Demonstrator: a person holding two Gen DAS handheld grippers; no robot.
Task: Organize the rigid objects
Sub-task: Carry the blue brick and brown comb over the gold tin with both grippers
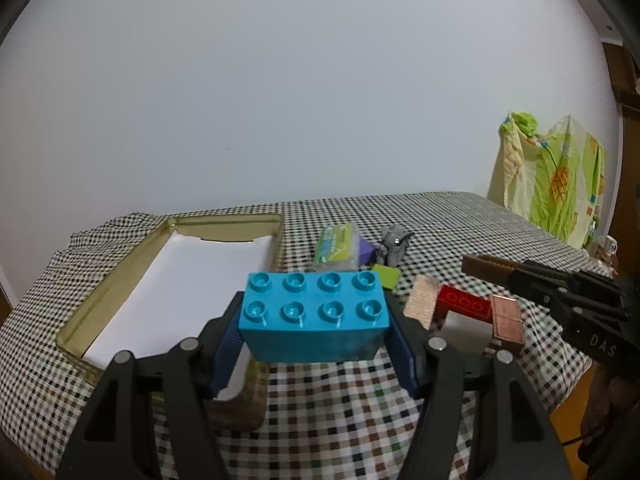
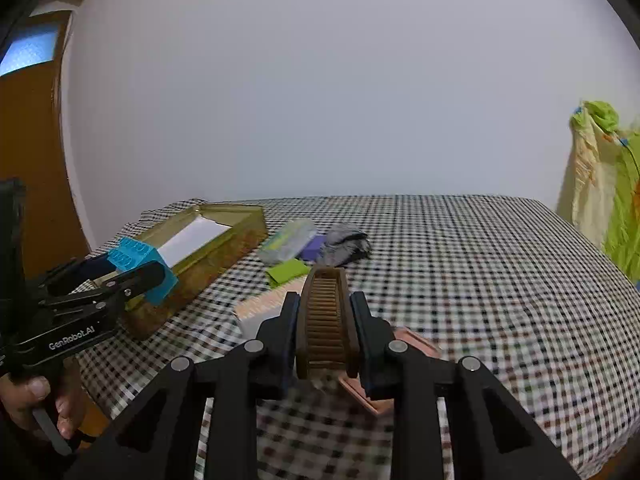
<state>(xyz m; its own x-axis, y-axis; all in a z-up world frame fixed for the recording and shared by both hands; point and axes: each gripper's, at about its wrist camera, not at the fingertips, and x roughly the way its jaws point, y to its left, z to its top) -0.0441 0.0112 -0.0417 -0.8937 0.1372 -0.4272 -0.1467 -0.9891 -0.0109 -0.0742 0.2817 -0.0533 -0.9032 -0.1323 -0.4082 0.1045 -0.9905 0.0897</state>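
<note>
Black left claw (image 2: 132,268) — blue pads, silver rivets, white "GenRobot.AI" lettering.

We see a turquoise eight-stud brick (image 1: 316,316) held level, studs up, above the near end of a shallow gold tin (image 1: 120,280) lined with white. A brown ribbed piece (image 2: 326,316), perhaps a comb, is raised lengthwise over a red brick (image 1: 464,302) and copper-pink tile (image 1: 507,320) lying on the worktop (image 1: 460,220).

"GenRobot.AI" on left gripper (image 2: 132,276)
</note>
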